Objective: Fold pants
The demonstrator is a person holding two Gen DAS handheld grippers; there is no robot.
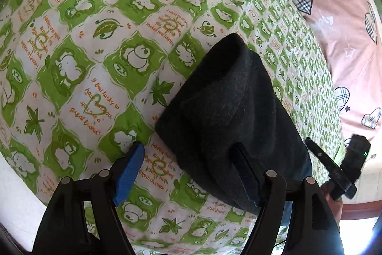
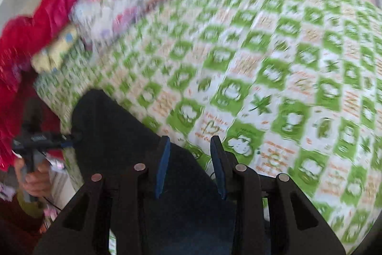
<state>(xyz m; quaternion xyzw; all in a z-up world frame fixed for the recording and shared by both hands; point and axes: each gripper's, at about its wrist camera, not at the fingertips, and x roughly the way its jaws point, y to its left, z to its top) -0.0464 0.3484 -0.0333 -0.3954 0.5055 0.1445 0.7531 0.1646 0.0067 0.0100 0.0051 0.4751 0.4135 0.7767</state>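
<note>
The pants (image 1: 229, 116) lie folded on the quilt (image 1: 95, 63), near its edge. Left gripper (image 1: 191, 173) jaws stand wide apart, right gripper (image 2: 191, 166) jaws partly apart; neither grips. Cloth appears soft, limp; best pinched at fold edges.

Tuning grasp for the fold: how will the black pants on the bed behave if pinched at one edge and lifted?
The black pants will likely drape and sag: they lie in soft rounded folds, no stiff creases. The fabric looks thick and fuzzy, so probably grippy, not slippery. Pushed, they may bunch up, since the green patterned bedsheet beneath looks soft.
</note>
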